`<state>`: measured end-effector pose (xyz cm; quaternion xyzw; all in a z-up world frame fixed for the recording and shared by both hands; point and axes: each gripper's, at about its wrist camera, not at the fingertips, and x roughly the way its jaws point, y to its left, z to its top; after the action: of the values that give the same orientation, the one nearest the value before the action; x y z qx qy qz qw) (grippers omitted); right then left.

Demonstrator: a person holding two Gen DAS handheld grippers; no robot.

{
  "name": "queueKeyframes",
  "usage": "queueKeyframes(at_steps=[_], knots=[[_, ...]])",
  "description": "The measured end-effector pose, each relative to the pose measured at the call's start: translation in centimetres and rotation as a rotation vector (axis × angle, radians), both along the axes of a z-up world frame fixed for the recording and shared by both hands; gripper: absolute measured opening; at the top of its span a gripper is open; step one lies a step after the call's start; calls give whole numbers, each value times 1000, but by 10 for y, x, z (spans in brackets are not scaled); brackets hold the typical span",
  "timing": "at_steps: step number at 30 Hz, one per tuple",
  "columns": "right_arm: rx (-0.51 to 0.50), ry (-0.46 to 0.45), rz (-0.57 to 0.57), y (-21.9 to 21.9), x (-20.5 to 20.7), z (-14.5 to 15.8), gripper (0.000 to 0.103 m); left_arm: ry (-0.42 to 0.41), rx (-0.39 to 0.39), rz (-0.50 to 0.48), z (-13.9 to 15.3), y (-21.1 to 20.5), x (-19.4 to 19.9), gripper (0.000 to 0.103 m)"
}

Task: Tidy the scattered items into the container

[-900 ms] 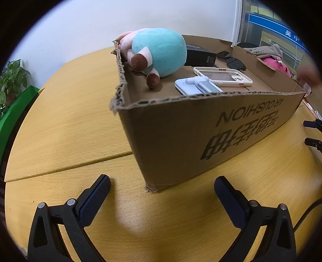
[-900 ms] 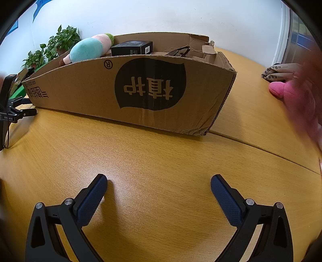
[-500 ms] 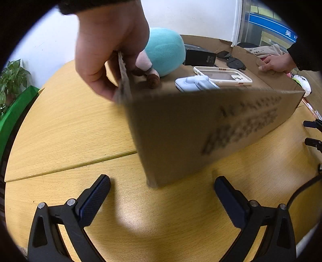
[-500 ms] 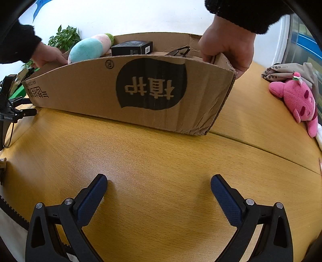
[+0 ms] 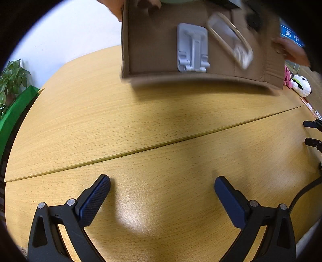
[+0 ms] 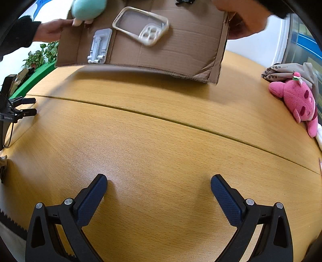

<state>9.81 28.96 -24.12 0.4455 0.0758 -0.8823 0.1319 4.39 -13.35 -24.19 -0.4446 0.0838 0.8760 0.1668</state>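
Observation:
A cardboard box (image 5: 153, 40) (image 6: 181, 52) is lifted off the wooden table by two bare hands and tipped so its inside faces me. Inside lie a white phone stand (image 5: 192, 48) (image 6: 98, 46), a clear phone case (image 5: 231, 40) (image 6: 140, 26) and a teal plush toy (image 6: 88, 8). My left gripper (image 5: 162, 189) is open and empty, low over the table. My right gripper (image 6: 159, 187) is open and empty, also near the table's front.
A pink plush (image 6: 297, 100) and a folded cloth (image 6: 285, 70) lie at the table's right edge. A white plush (image 5: 301, 87) shows far right. Potted plants (image 5: 12, 80) and a green ledge stand at left. The other gripper's fingers (image 6: 24, 106) rest on the table.
Two hands took hold of the box's ends, lifted it off the table and tilted it toward me. Both grippers stayed still and open.

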Motion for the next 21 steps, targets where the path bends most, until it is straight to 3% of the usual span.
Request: queueKeyframes(at_steps=[21], knots=[[-2, 0, 4, 7, -6, -2, 103, -2, 1, -46, -5, -15, 5, 103]])
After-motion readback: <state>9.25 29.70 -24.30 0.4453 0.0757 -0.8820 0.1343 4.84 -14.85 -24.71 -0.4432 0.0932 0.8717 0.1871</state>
